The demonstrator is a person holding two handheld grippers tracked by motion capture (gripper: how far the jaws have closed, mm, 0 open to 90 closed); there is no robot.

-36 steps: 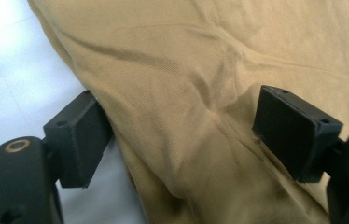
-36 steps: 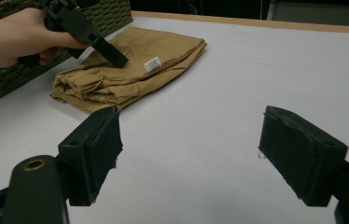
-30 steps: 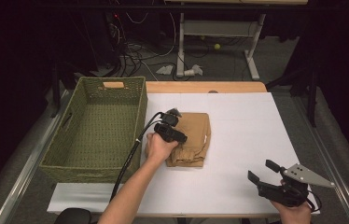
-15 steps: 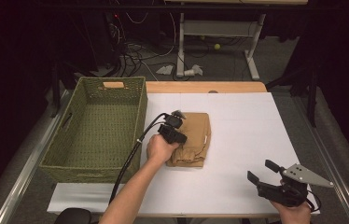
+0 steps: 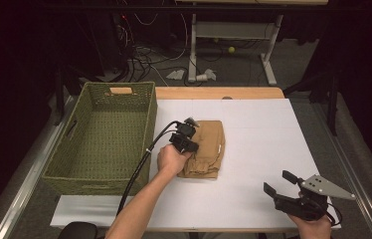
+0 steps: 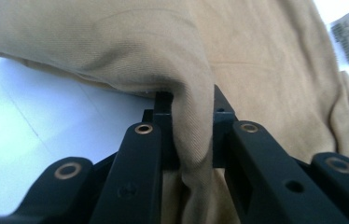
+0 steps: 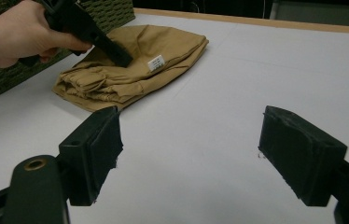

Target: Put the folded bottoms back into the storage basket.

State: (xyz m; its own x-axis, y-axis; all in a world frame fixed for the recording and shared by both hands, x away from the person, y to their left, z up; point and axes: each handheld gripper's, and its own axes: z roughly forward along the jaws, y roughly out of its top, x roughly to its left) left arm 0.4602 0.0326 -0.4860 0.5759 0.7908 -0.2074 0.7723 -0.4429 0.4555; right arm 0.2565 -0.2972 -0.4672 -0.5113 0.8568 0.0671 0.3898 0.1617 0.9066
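On the white table [image 5: 273, 139], the left gripper [image 6: 189, 140] is pinching a fold of folded tan trousers [image 5: 208, 149], jaws having just closed; the right gripper [image 7: 189, 158] is resting with jaws apart.

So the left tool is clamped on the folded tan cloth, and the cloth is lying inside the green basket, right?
Not quite. The left tool is clamped on the folded tan cloth, but the cloth lies on the white table, beside the green basket, not inside it. The high view shows this.

White table [image 5: 263, 149]: basket [image 5: 104, 134], folded garment [image 5: 209, 149]
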